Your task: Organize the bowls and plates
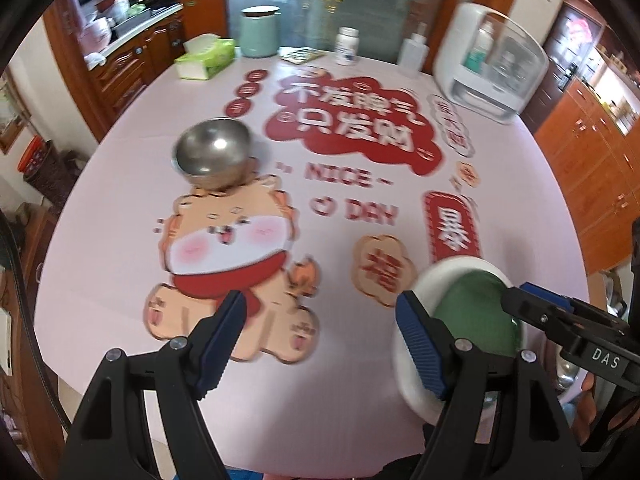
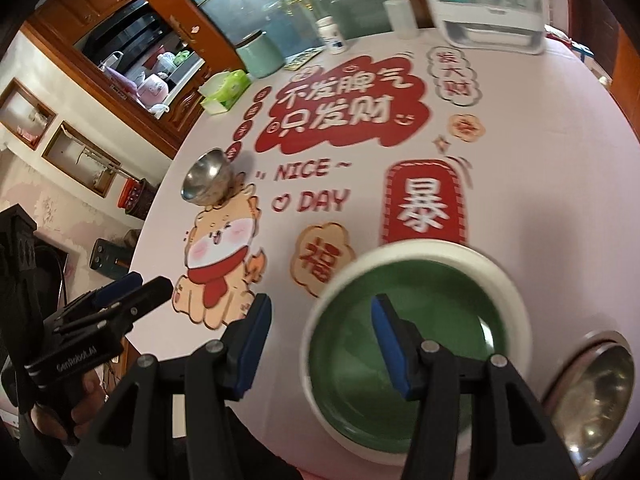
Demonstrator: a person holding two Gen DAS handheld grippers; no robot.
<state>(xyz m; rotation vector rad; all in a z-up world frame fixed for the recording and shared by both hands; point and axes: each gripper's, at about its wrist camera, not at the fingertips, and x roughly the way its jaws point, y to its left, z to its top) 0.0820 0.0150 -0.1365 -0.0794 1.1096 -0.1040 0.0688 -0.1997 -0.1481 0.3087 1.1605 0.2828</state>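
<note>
We find both grippers spread and empty — left gripper [image 1: 320, 340] over bare table [image 1: 340, 400], right gripper [image 2: 320, 340] above the green bowl [image 2: 420, 320] (near right); steel bowl [image 1: 212, 152] far left. Risk: a hasty, off-centre pinch tips either bowl.

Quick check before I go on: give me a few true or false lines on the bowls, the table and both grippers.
1. The left gripper holds the steel bowl. False: its jaws are open and empty, and that bowl stands apart on the table.
2. The green-and-white bowl sits upright on the table. True.
3. The right gripper is shut on the green-and-white bowl. False: its jaws are open, with nothing between them.
4. A second steel bowl lies to the right of the green-and-white one. True.
5. The tissue box is stacked inside the steel bowl. False: it sits by the table's far edge.
</note>
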